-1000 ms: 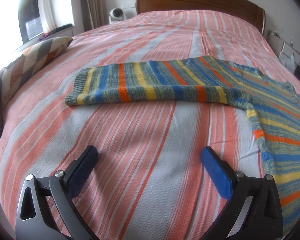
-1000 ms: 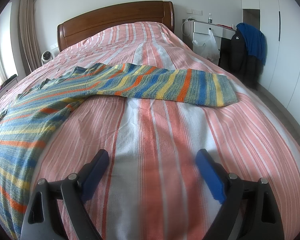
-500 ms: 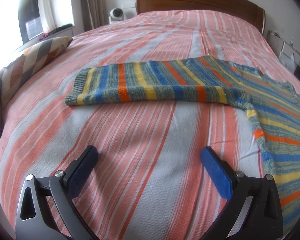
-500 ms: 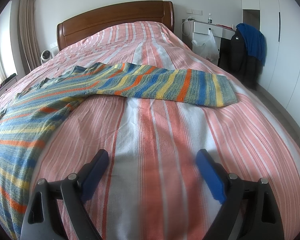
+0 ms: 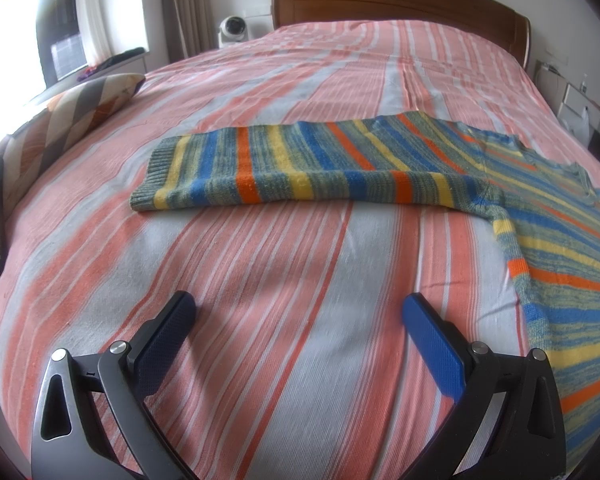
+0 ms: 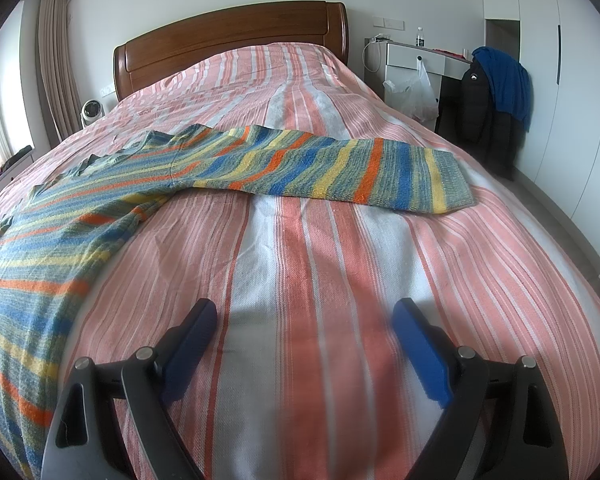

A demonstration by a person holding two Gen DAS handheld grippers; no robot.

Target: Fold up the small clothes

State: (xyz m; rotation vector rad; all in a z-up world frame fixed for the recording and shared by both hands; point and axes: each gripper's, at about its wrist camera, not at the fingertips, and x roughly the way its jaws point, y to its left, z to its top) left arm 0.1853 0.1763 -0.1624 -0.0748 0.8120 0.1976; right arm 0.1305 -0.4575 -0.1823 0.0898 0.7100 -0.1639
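1. A bedroom is shown, with a bed (image 5: 300,360) covered by a pink, orange and white striped bedspread and backed by a wooden headboard (image 5: 400,4).
2. A striped knitted sweater (image 5: 560,240) in blue, yellow, orange and grey-green is laid flat across the middle of the bed, its sleeves spread toward the two side edges.
3. In the left wrist view, one sleeve (image 5: 292,172) is stretched toward the left edge of the bed, its cuff lying well short of a patterned pillow (image 5: 80,108) at that edge.
4. In the right wrist view, the other sleeve (image 6: 340,168) is extended toward the right edge of the bed.
5. The left gripper (image 5: 299,306) is held released above bare bedspread near the foot edge, its blue pads spread wide and nothing held between them.
6. The right gripper (image 6: 304,312) is likewise released over bare bedspread, clear of the sweater.
7. A small white fan (image 5: 232,28) is seen beside the headboard, and dark jackets (image 6: 488,96) are hung near a white nightstand (image 6: 416,56).
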